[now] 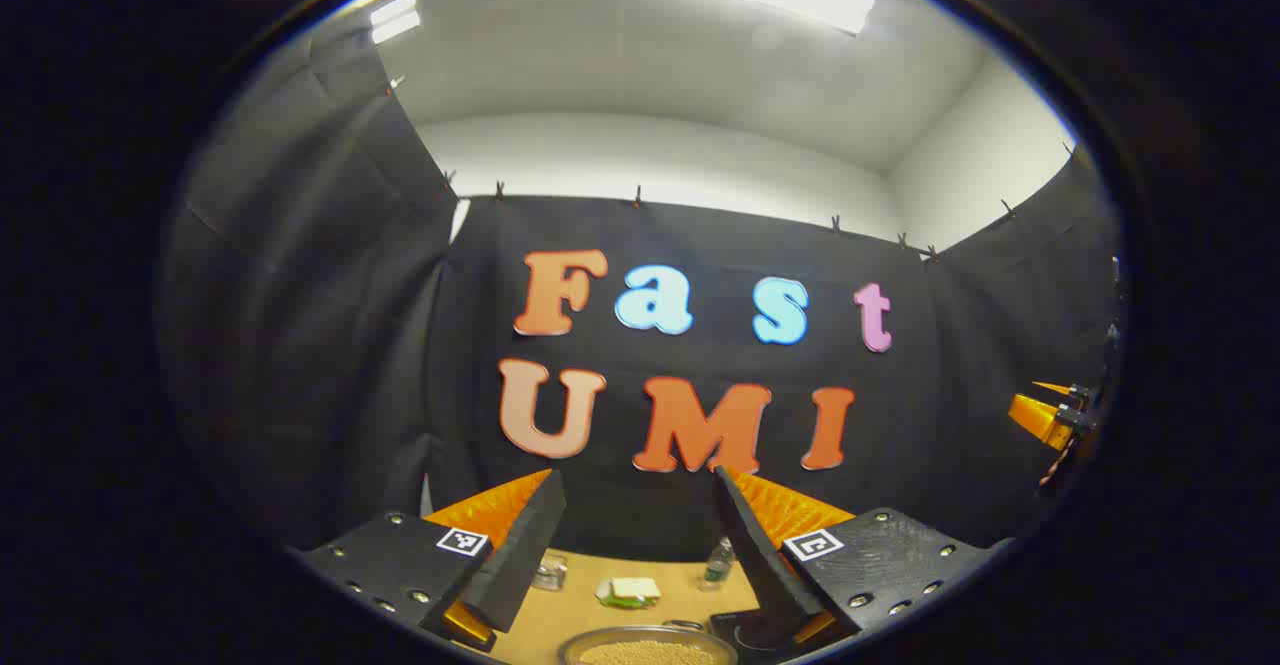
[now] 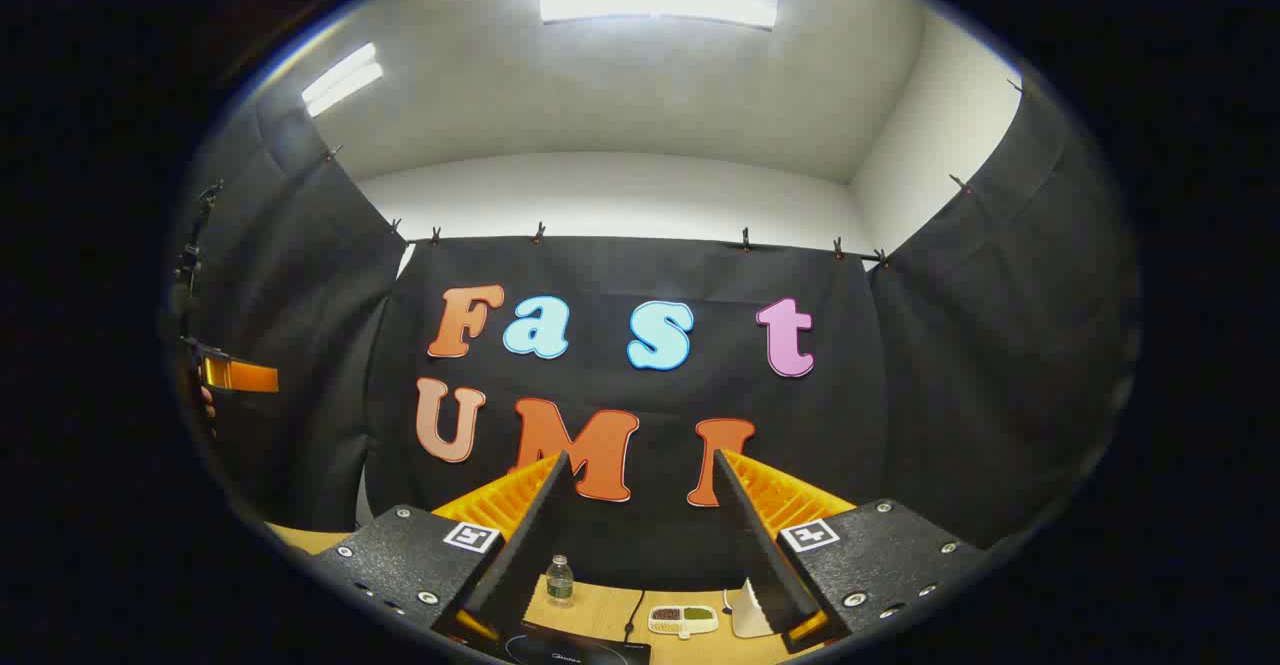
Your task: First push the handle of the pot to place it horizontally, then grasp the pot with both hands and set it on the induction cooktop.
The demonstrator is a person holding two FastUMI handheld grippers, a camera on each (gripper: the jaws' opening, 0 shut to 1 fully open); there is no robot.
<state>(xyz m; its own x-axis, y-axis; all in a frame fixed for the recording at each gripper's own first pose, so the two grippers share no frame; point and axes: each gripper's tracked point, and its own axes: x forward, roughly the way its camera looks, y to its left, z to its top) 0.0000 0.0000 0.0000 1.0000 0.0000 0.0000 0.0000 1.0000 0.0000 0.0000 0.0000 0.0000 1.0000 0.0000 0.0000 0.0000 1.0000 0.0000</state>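
Note:
The pot [image 1: 648,648] shows at the bottom edge of the left gripper view as a round metal rim around a grainy tan filling. Just right of it lies the black induction cooktop [image 1: 745,630], partly behind my right-hand finger. My left gripper [image 1: 638,480] hangs high above the table, open, with nothing between its fingers. The right gripper [image 2: 640,460] is also open and empty, raised above the cooktop [image 2: 575,648], whose dark corner shows below it. Each gripper appears at the other view's edge, the right one [image 1: 1045,415] and the left one [image 2: 235,375].
On the wooden table [image 1: 580,615] behind the pot stand a glass [image 1: 549,572], a small dish [image 1: 629,592] and a water bottle [image 1: 718,562]. The right gripper view shows the bottle [image 2: 560,579], a divided tray [image 2: 683,620], a cable and a white object [image 2: 745,615].

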